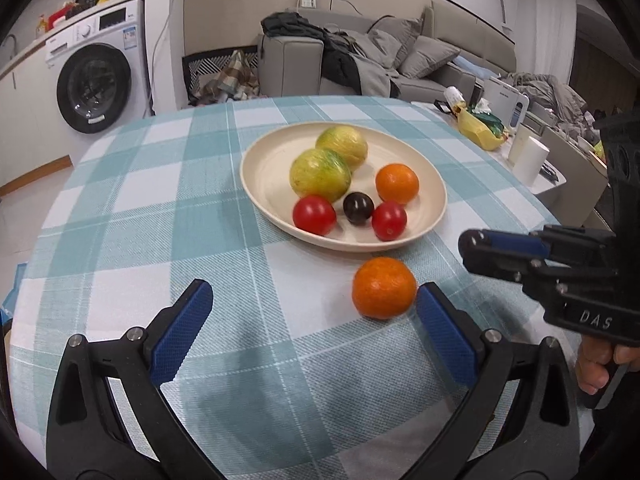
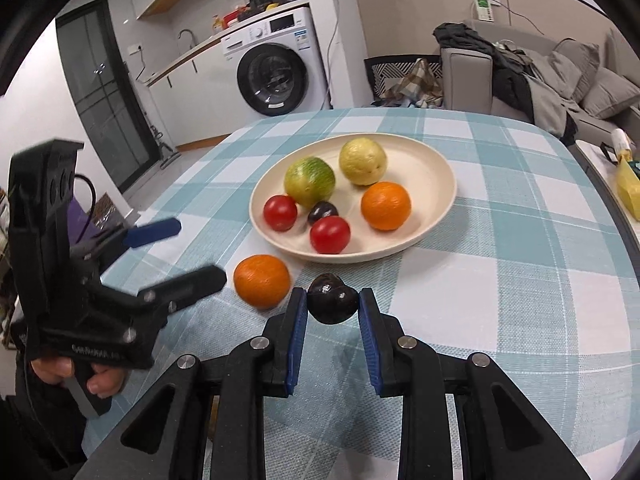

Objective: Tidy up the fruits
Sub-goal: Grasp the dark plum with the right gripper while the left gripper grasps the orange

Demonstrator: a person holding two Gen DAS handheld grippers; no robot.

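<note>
Fruit risk: right tongs [image 2: 333, 308] pinching a small dark glossy plum [image 2: 332, 299] may be losing it, while open left tongs [image 1: 316, 304] are nudging the loose round orange [image 1: 383, 287].

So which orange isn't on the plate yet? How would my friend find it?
Look at the table with the blue-and-white checked cloth and find the cream plate of fruit in the middle. Just off the plate's near edge, an orange sits alone on the cloth, beside one finger of the open left gripper. The other orange lies inside the plate.
</note>
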